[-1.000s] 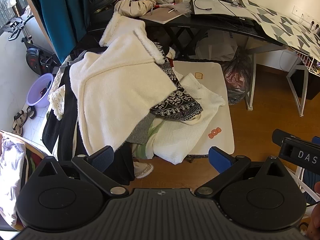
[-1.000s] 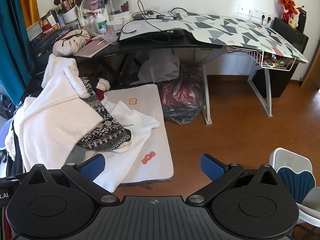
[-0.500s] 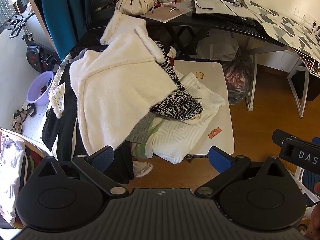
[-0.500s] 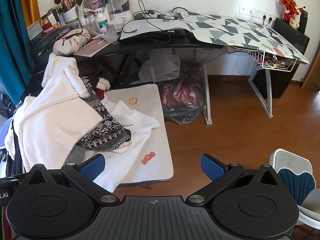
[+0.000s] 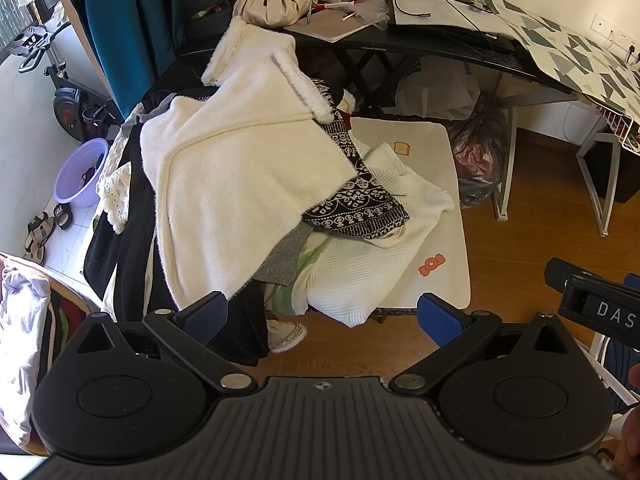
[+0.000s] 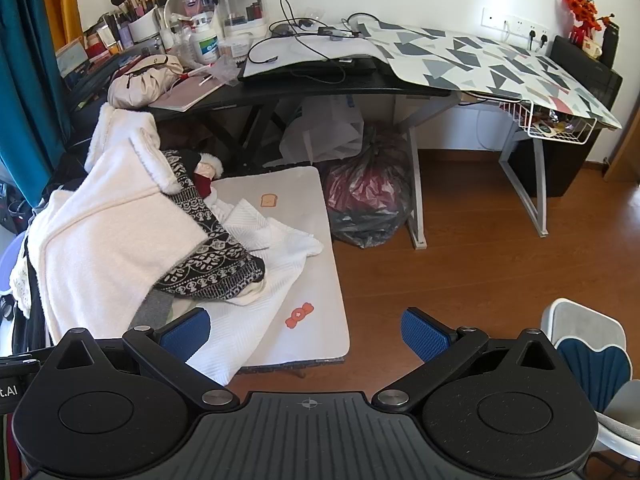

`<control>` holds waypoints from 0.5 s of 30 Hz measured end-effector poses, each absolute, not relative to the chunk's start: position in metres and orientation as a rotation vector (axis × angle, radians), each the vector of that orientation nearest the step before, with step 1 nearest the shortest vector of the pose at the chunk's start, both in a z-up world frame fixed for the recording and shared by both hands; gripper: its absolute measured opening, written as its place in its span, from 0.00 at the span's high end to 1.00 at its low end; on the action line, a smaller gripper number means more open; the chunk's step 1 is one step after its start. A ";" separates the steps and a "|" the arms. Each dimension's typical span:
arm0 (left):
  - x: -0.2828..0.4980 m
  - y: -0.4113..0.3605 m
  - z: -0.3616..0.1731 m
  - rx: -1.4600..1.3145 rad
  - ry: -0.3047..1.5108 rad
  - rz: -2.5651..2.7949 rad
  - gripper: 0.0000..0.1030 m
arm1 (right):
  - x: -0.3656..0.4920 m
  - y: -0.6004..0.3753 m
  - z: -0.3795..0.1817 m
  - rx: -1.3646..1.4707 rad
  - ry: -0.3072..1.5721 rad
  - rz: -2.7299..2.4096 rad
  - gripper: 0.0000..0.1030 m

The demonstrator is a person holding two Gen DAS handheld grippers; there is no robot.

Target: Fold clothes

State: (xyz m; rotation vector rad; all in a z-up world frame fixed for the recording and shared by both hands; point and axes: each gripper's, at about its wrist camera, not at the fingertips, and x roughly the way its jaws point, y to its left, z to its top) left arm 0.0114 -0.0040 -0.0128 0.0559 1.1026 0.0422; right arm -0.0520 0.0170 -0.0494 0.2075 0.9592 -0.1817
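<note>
- Hovering above the wooden floor (image 6: 480,264), the left tool (image 5: 320,312) and the right tool (image 6: 306,328) both have their blue pads spread wide, with nothing between them.
- The heap of clothes (image 5: 248,184) lies beyond the left tool at about 11 o'clock, apart from its pads; from the right tool it sits at about 10 o'clock.
- On top of the heap is a cream fleece garment (image 5: 240,168); a black-and-white patterned piece (image 5: 356,208) pokes out beneath it, and a white knitted garment (image 5: 360,272) spills over the near edge of the low white worktop (image 5: 448,184).
- That worktop carries two small stickers, a toast one (image 6: 269,200) and an orange one (image 6: 299,314).
- Behind it, at 12 o'clock, stands a black desk (image 6: 320,88) crowded with cables and bottles, and one dark rubbish bag (image 6: 368,200) beneath.
- A teal curtain (image 5: 128,20) hangs at the left, and a lilac basin (image 5: 80,172) sits on the tiles.
- One chair (image 6: 592,360) stands at the right tool's 4 o'clock.
</note>
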 end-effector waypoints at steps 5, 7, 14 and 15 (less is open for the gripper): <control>0.013 -0.004 -0.014 0.057 1.108 0.041 0.00 | -0.050 0.018 -0.051 0.208 0.963 -0.180 0.01; 0.013 -0.004 -0.015 0.055 1.112 0.041 0.00 | -0.050 0.018 -0.052 0.210 0.967 -0.179 0.01; 0.016 -0.006 -0.017 0.047 1.120 0.046 0.00 | -0.048 0.017 -0.055 0.216 0.975 -0.174 0.01; 0.016 -0.007 -0.017 0.048 1.123 0.046 0.00 | -0.048 0.017 -0.056 0.216 0.976 -0.174 0.01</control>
